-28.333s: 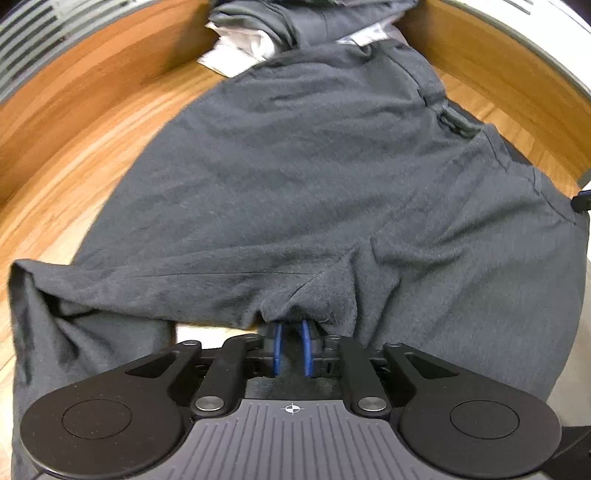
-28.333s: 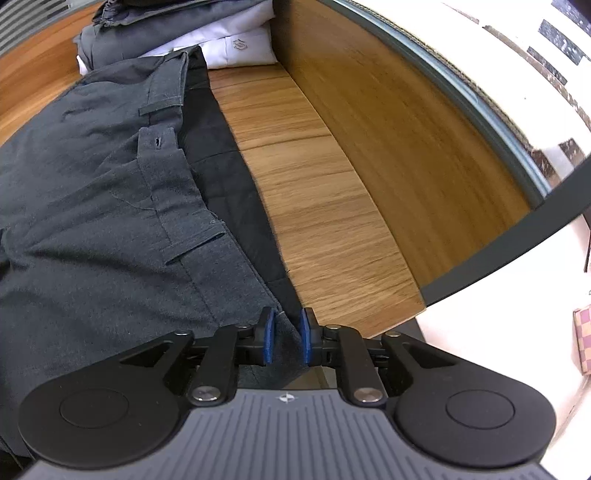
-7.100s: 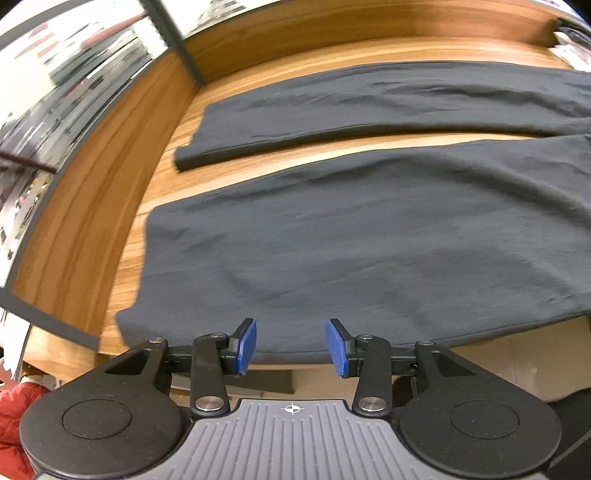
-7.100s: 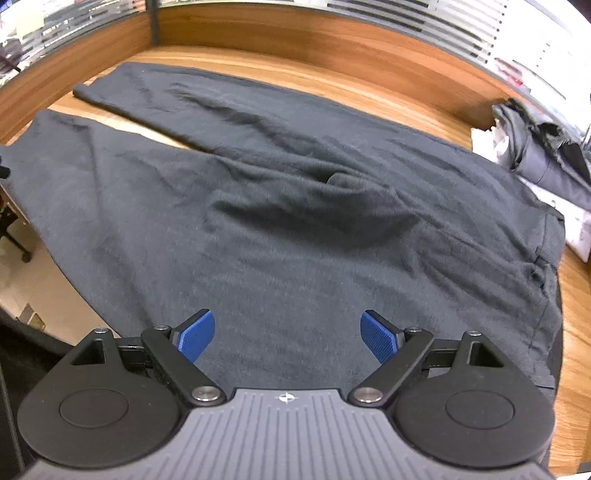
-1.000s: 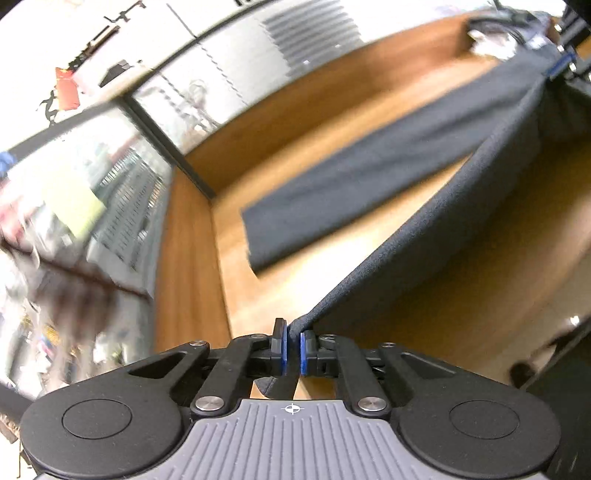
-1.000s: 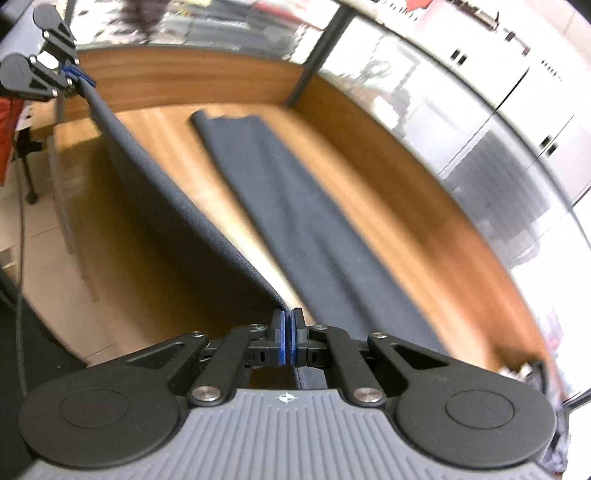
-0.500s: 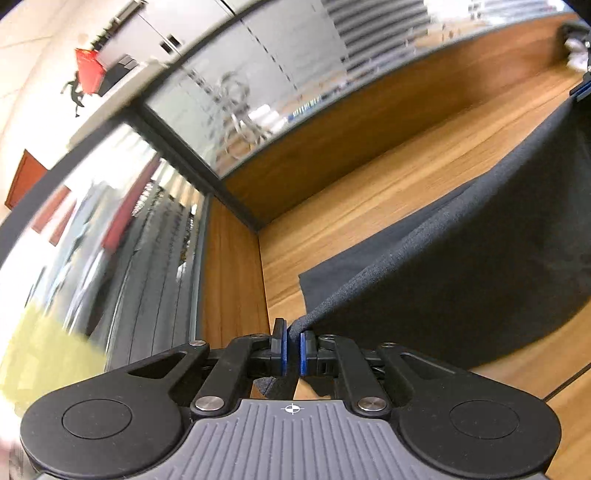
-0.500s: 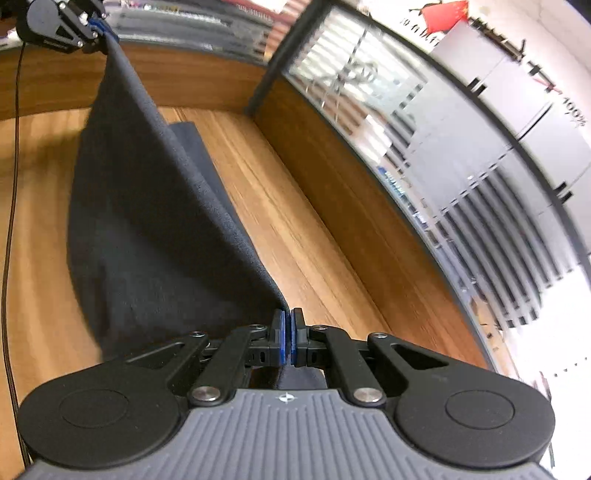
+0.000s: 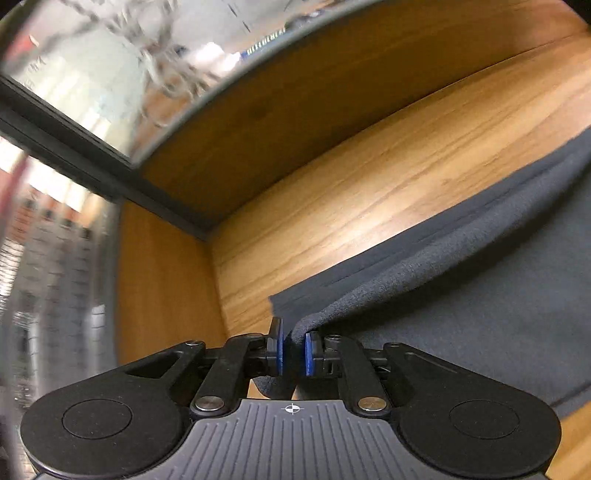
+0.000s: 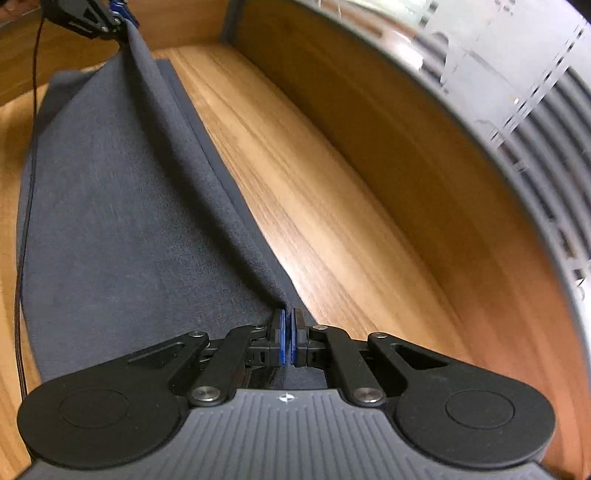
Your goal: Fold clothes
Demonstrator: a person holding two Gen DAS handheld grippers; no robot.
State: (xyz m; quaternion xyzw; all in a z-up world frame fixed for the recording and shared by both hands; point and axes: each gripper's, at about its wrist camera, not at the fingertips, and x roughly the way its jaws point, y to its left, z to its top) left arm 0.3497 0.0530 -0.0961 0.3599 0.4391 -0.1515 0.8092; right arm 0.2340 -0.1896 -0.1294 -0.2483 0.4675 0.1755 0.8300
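In the left wrist view, the left gripper point(image 9: 293, 350) has its blue-padded fingers point(image 9: 279, 354) drawn close together, pinching a bunched edge of the dark grey trousers point(image 9: 461, 314). From the pinch the cloth rises a little and runs off to the right as a raised fold, while the rest of the garment lies on the wooden counter point(image 9: 369, 177). A lower layer of the same cloth shows beneath the lifted edge, its end lying flat just beyond the fingers. A wooden wall point(image 9: 332, 85) stands behind the counter, with a blurred glass panel point(image 9: 122, 55) above it.

In the right wrist view, the right gripper point(image 10: 287, 339) has its fingers point(image 10: 281, 338) pressed nearly together on the trousers point(image 10: 122, 221) at their near edge. The held edge stretches away as a taut ridge to the left gripper point(image 10: 123, 16) at the top left, which grips the other end. Left of the ridge the cloth slopes down and spreads over the counter point(image 10: 314, 192); right of it a narrow strip of the lower layer lies flat on the wood. A thin dark cable point(image 10: 22, 258) runs down the left side.
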